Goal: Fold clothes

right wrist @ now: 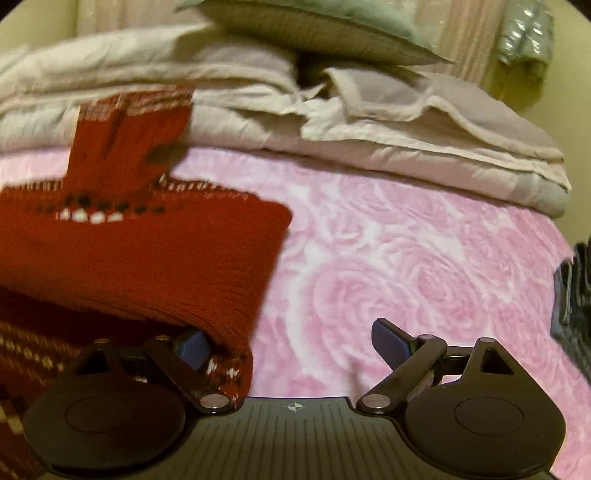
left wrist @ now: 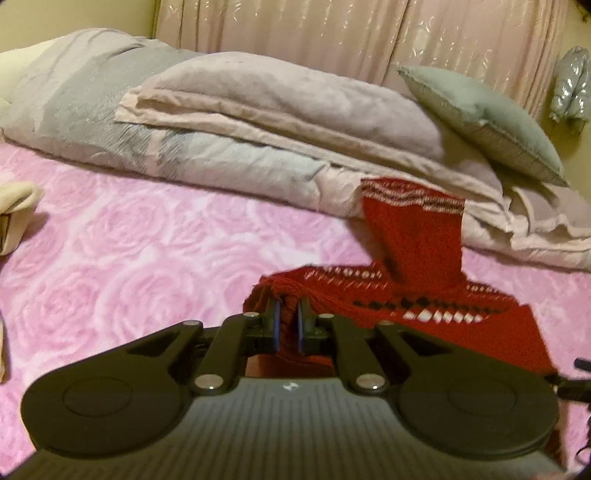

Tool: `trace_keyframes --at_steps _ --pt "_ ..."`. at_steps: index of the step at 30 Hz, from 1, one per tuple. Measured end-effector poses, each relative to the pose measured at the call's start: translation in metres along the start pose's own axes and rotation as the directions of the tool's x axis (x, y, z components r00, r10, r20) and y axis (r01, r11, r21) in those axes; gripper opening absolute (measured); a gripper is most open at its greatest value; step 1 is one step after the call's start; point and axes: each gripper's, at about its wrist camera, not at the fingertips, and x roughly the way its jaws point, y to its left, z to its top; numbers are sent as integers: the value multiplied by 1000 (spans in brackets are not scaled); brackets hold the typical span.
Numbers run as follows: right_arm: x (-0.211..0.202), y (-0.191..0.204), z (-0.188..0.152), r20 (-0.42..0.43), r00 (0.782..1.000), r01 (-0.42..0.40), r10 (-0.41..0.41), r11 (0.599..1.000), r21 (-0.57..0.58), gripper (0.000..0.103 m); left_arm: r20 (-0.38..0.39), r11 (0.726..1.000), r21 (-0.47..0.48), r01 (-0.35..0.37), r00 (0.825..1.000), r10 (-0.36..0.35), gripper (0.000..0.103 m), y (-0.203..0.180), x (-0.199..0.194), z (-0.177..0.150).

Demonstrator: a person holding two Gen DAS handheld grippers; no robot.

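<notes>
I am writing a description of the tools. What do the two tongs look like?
Both tongs, left and right, look alike: black linkage arms with silver rivets, round black discs at each side, a grey ribbed body with a small round mark, and blue pads on the fingers.

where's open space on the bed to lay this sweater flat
Bare pink rose blanket lies right of the red sweater, up to the folded duvet; more lies left of the left gripper. Crowded: along the duvet and pillow.

- Bed under a pink rose-patterned blanket (left wrist: 147, 251)
- Folded grey-pink duvets (left wrist: 258, 122) piled along its far side
- Grey cushion (left wrist: 491, 122) on top
- Pink curtain (left wrist: 314, 29) behind, yellowish wall (right wrist: 569, 92), dim warm light
</notes>
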Motion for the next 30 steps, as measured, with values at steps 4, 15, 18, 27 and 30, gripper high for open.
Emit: trace_keyframes --at_steps 4,15,18,27,30 --pt "13 -3 -6 -101 993 57 -58 998 -13 90 -68 999 -32 13 998 -15 6 11 15 -14" --pt "-2 -9 -8 -179 984 -5 -10 997 -81 90 -208 1000 14 22 978 -18 18 17 47 -34" --pt "-23 -13 -1 -167 985 -49 32 994 -100 90 -196 1000 -3 3 981 -3 17 27 36 -26" --pt "6 -9 31 -106 956 -260 273 958 119 47 -206 996 -14 84 975 -85 12 7 51 -17" --pt "42 -7 28 -186 940 -253 286 951 179 48 -241 997 -67 43 969 -58 12 10 72 -26"
